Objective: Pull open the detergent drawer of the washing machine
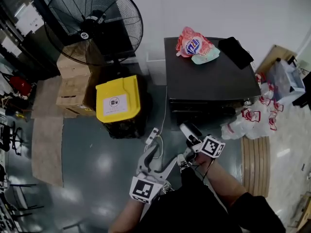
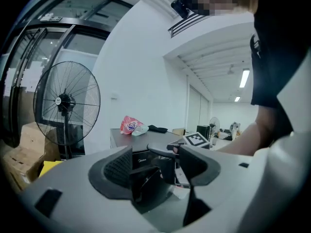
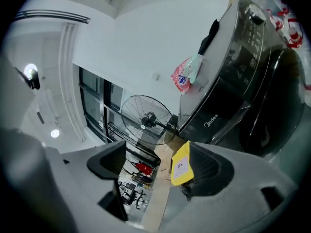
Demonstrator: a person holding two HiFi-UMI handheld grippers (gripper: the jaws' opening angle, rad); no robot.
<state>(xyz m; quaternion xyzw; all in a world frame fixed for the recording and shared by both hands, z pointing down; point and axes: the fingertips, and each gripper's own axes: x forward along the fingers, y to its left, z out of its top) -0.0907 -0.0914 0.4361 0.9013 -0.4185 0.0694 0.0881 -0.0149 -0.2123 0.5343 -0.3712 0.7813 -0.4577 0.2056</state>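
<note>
Drawer position: the detergent drawer (image 3: 212, 123), a dark glossy panel bearing a brand logo at the upper front of the black front-loading washing machine (image 1: 209, 76), appears flush and closed. Right gripper (image 3: 155, 165): jaws spread wide with nothing between the pads. It points level at the machine front, well apart from it and rolled onto its side, probably to present the pads above and below the drawer edge. Left gripper (image 2: 155, 163): jaws apart and empty, held low beside the right gripper, apparently in reserve. Red-and-white snack bag (image 1: 193, 43): rests on the machine top, clear of the drawer path.
</note>
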